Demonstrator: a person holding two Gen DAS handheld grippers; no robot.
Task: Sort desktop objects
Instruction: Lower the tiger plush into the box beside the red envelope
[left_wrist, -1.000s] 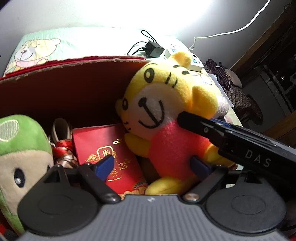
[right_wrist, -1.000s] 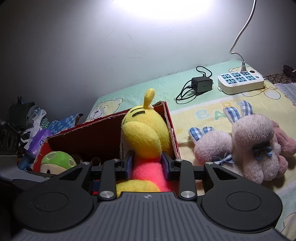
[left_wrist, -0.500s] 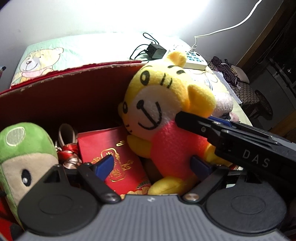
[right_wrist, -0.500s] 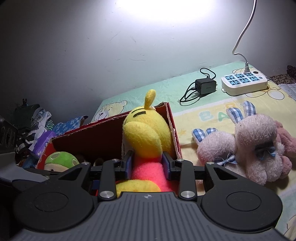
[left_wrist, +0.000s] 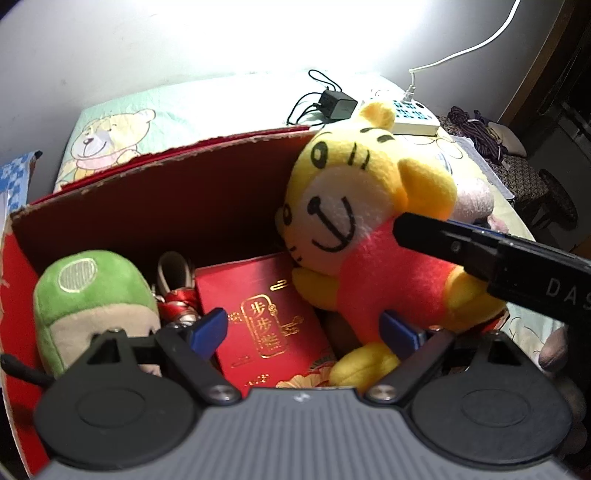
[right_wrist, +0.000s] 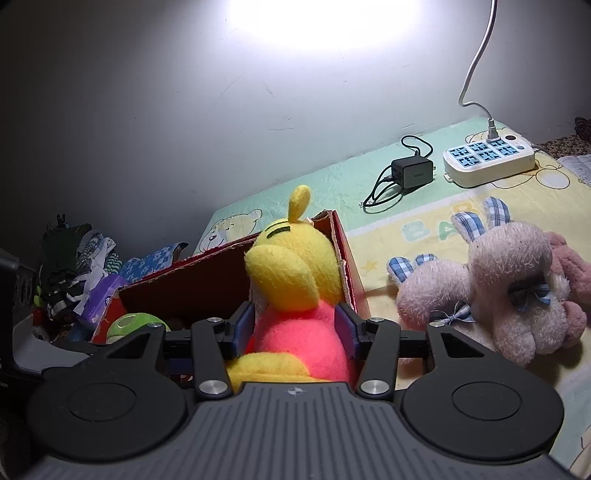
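Note:
A yellow tiger plush (left_wrist: 369, 206) in a pink shirt sits upright in the right end of the red cardboard box (left_wrist: 166, 206). My right gripper (right_wrist: 295, 326) straddles the plush's pink torso (right_wrist: 295, 332), its blue pads partly spread and resting against the sides. One of its black fingers (left_wrist: 443, 243) crosses the tiger's shoulder in the left wrist view. My left gripper (left_wrist: 303, 328) hangs open over the box, above a red gold-printed packet (left_wrist: 266, 314). A green plush (left_wrist: 88, 280) lies at the box's left end.
A pink bunny plush (right_wrist: 498, 288) lies on the bear-print mat right of the box (right_wrist: 184, 291). A white power strip (right_wrist: 487, 158) and a black charger (right_wrist: 412, 171) sit near the wall. Clothes (right_wrist: 81, 266) are piled at the far left. A red ribboned item (left_wrist: 177, 299) is in the box.
The right gripper's pads have spread wider around the tiger's torso. The left gripper has pulled back a little, showing more of the box.

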